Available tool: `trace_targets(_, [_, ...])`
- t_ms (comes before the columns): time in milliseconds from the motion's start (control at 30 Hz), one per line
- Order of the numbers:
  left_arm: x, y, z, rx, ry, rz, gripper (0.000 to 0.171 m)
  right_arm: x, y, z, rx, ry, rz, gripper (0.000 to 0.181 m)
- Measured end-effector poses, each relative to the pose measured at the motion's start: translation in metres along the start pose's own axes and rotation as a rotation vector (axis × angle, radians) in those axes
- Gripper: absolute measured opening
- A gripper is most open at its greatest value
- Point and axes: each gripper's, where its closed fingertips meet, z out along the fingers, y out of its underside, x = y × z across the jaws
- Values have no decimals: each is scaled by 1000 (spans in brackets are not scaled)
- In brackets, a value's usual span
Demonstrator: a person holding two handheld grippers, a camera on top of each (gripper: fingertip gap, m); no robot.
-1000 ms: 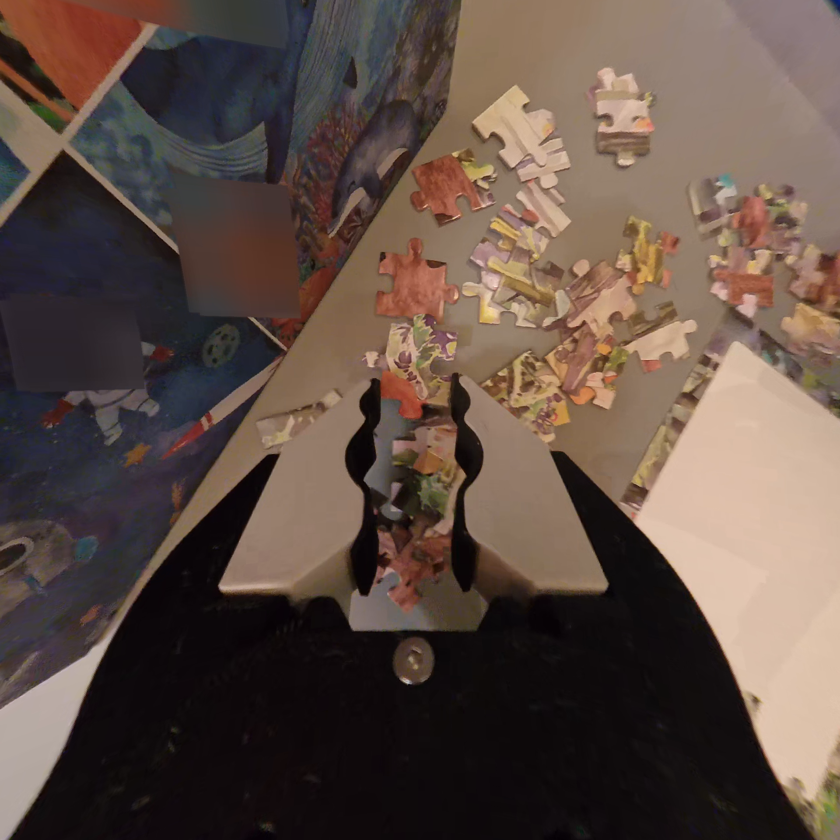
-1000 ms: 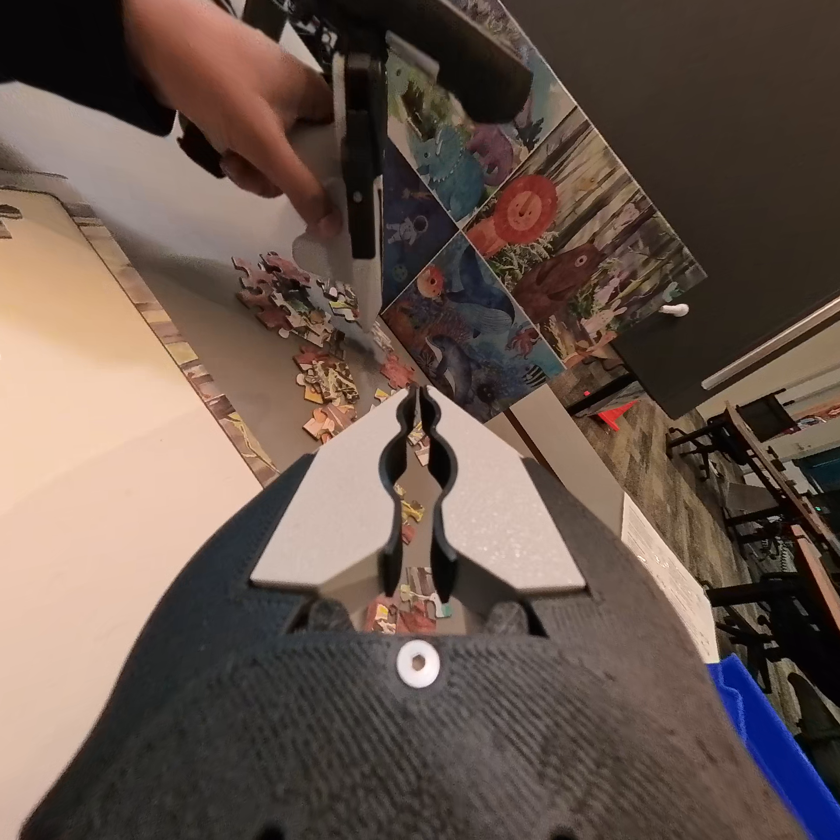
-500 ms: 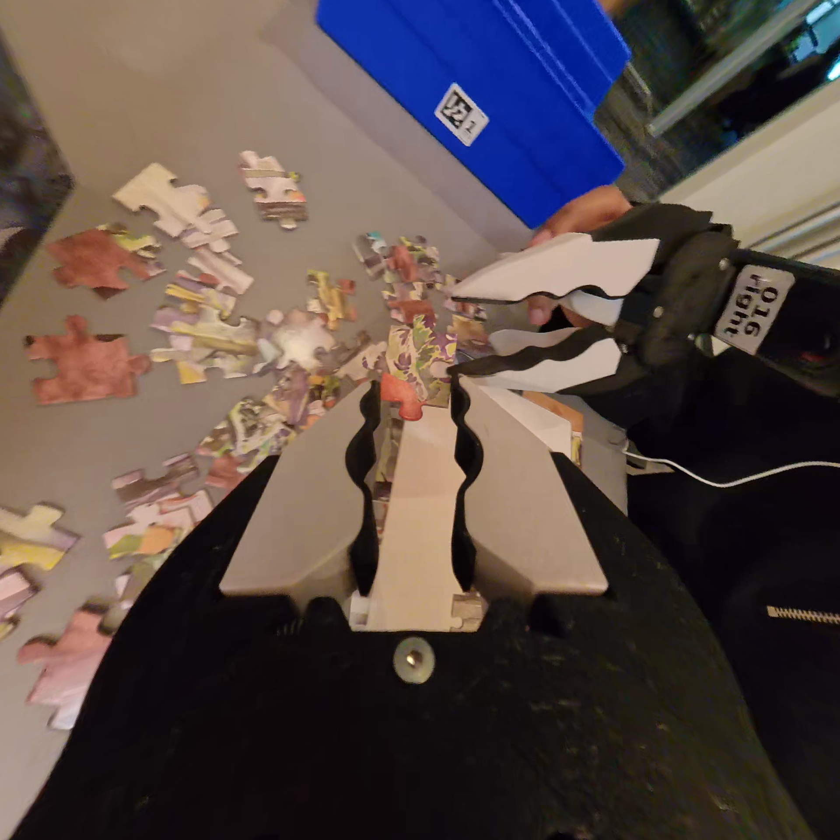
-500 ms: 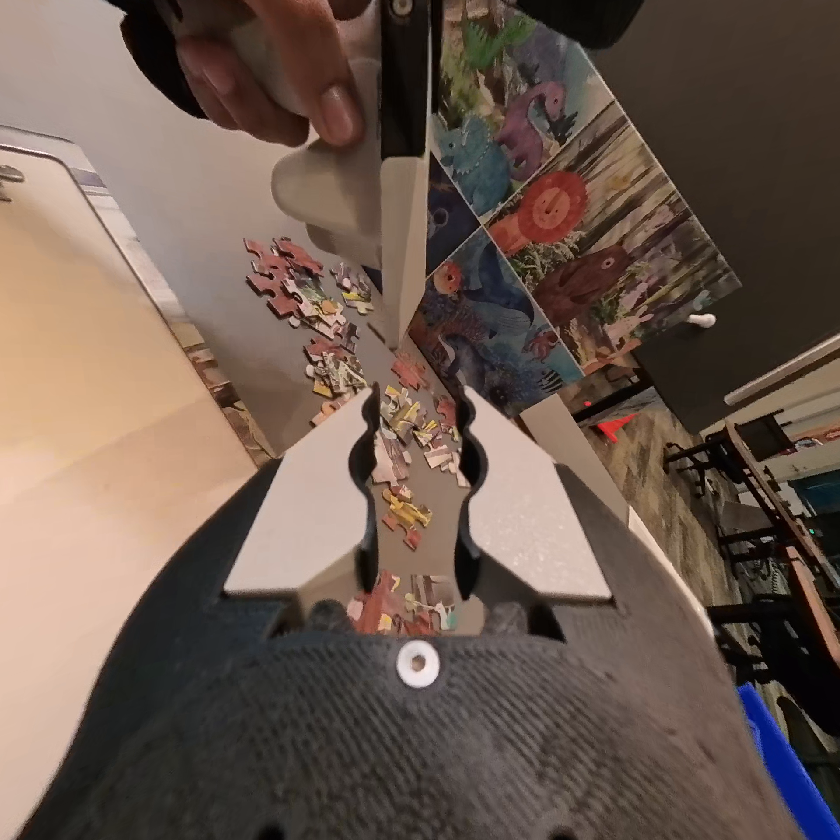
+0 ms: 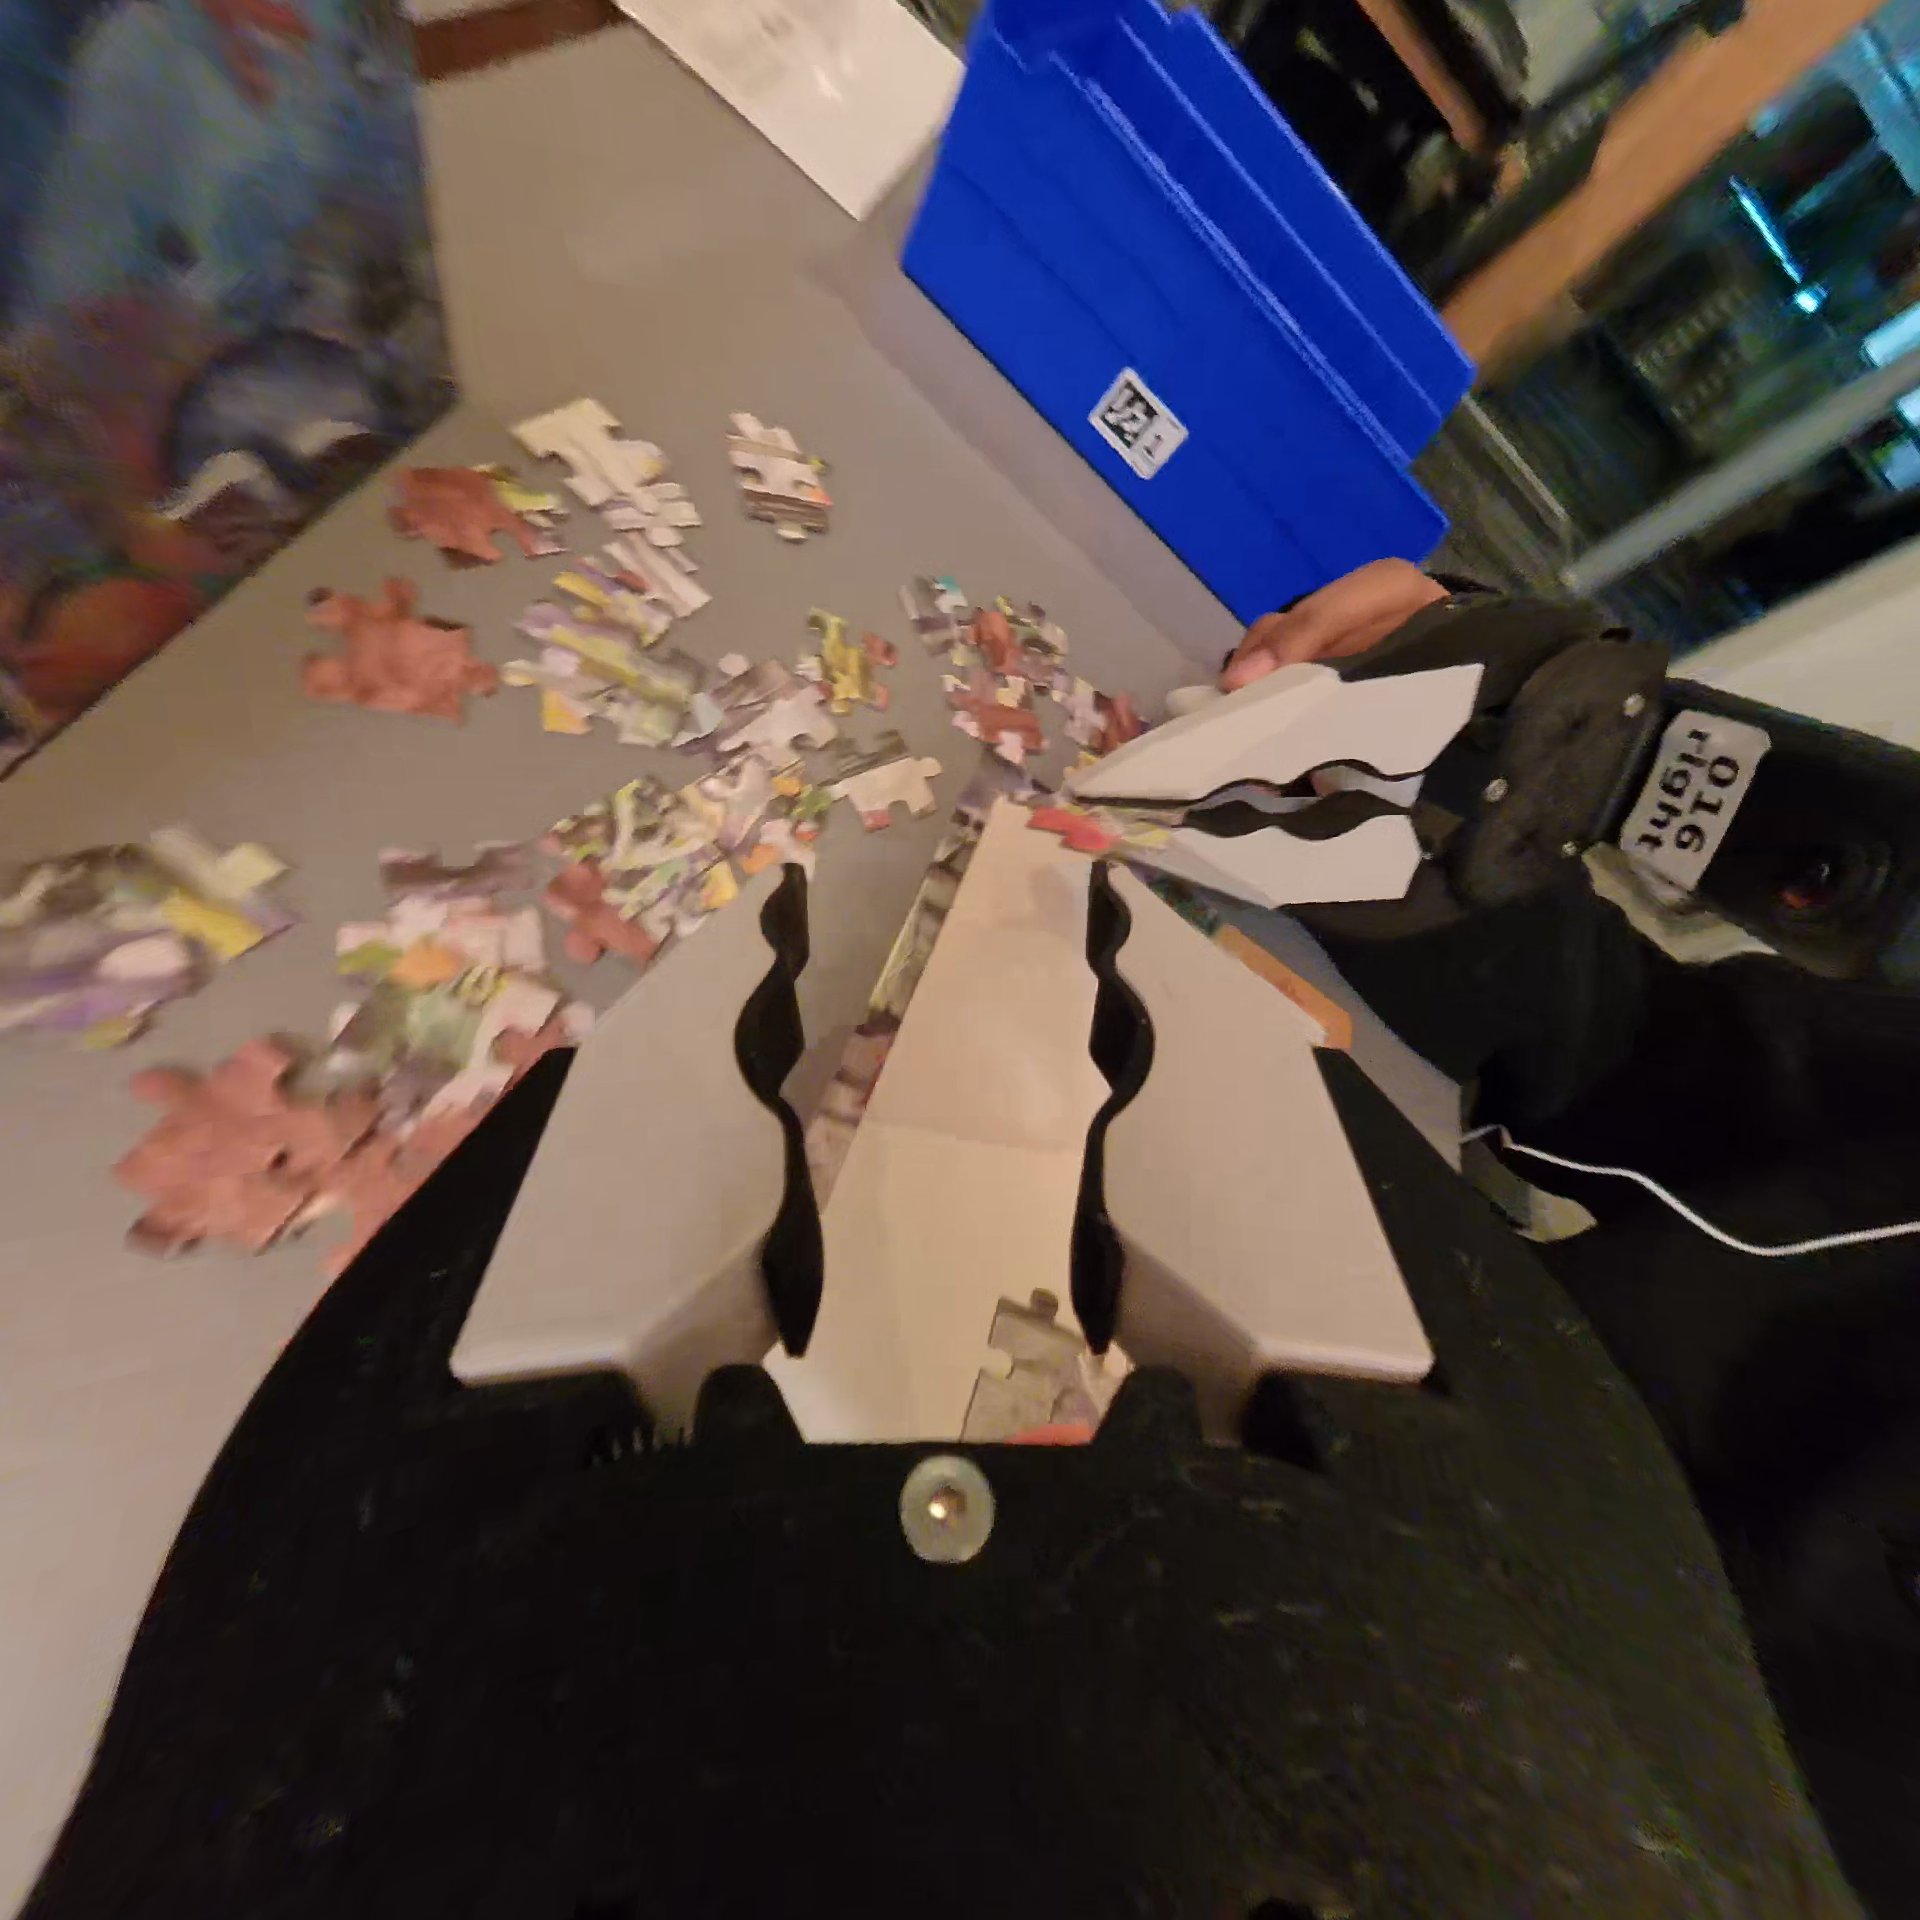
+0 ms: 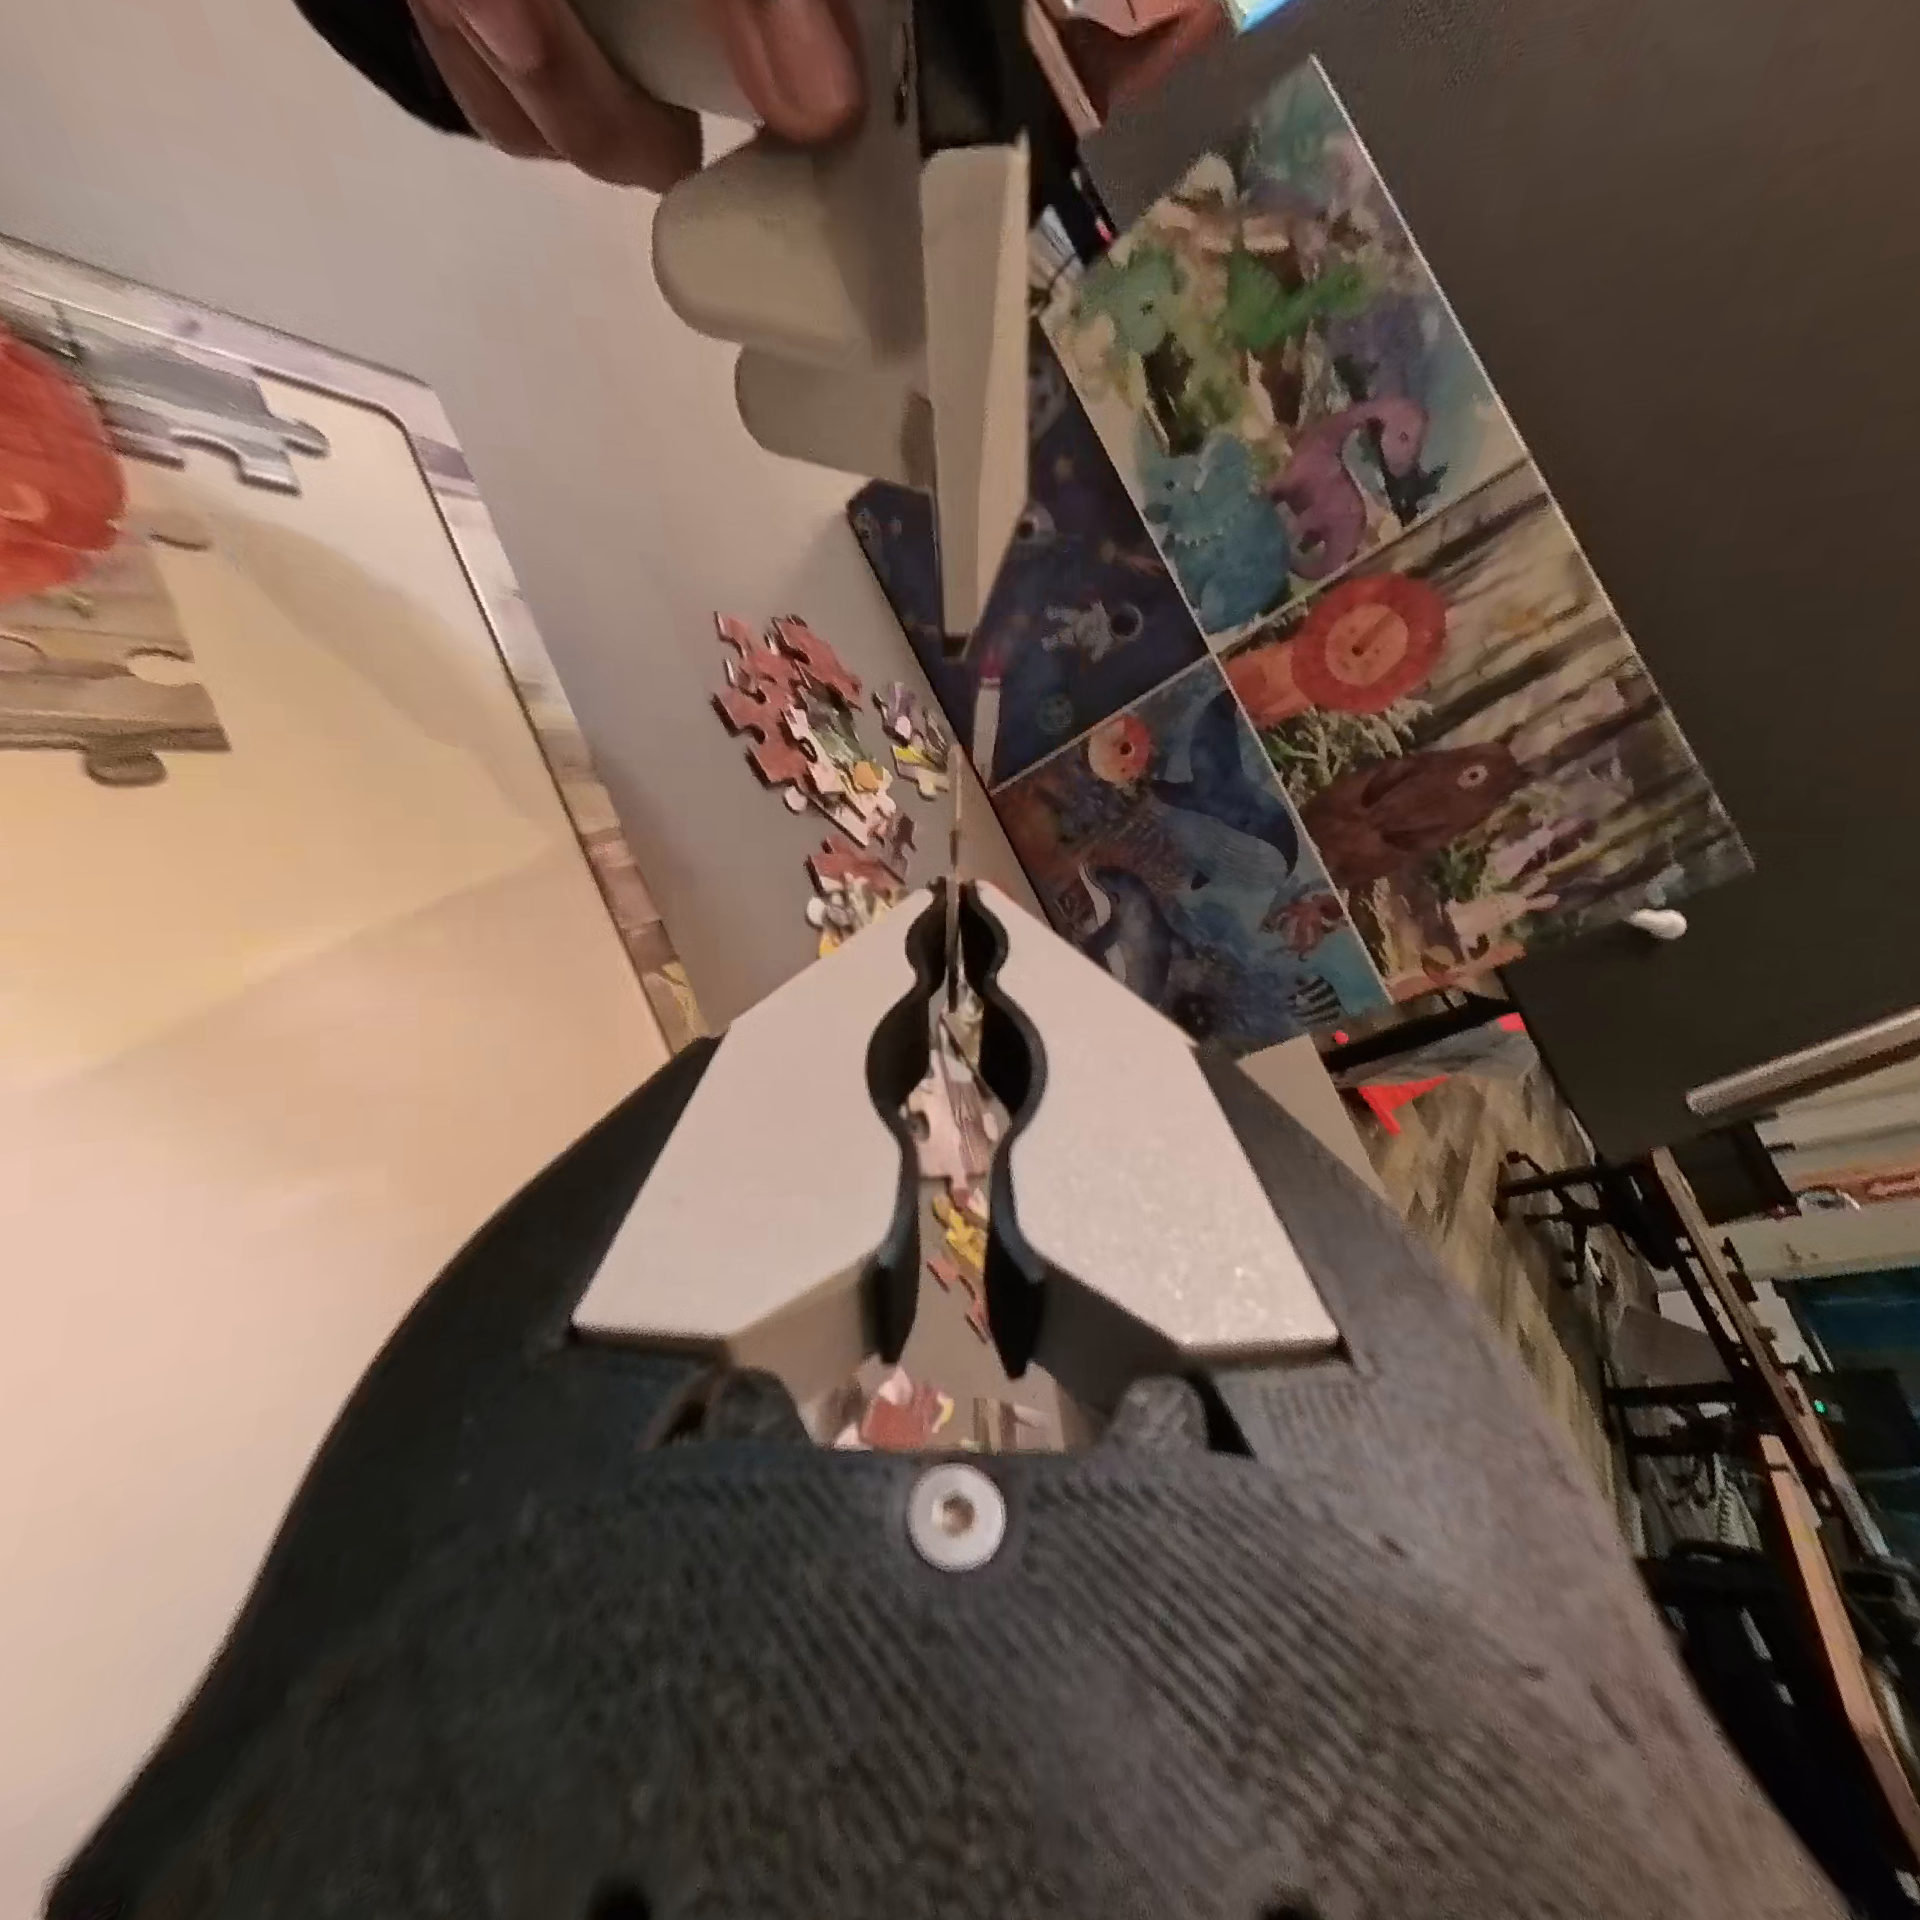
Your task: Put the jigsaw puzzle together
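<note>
Left wrist view: our left gripper point(image 5: 940, 894) is spread wide and empty over the puzzle tray point(image 5: 977, 1091); loose pieces point(image 5: 623, 665) lie on the grey table point(image 5: 644, 281).

Right wrist view: our right gripper point(image 6: 954, 904) pinches one puzzle piece point(image 6: 952, 831) by its edge. We should lay it flat and turn it gently until it fits.

Blue bin point(image 5: 1174, 312) on grey table point(image 5: 644, 260), white sheet point(image 5: 800, 83) beyond.

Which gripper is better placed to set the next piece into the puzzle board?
Right. The right gripper is shut on a puzzle piece at the puzzle board; the left gripper is open and empty.
</note>
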Motion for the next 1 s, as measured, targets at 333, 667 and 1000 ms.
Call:
trace_targets(333, [4,72,-61,216,40,29,44,-60,-60,-2,185,-99,-182,0])
trace_targets(667, [37,87,-63,216,426,-218,46,-87,-79,7,149,209,-823,0])
trace_targets(1000, [52,97,-50,159,494,-236,5,-87,-78,9,158,172,-736,7])
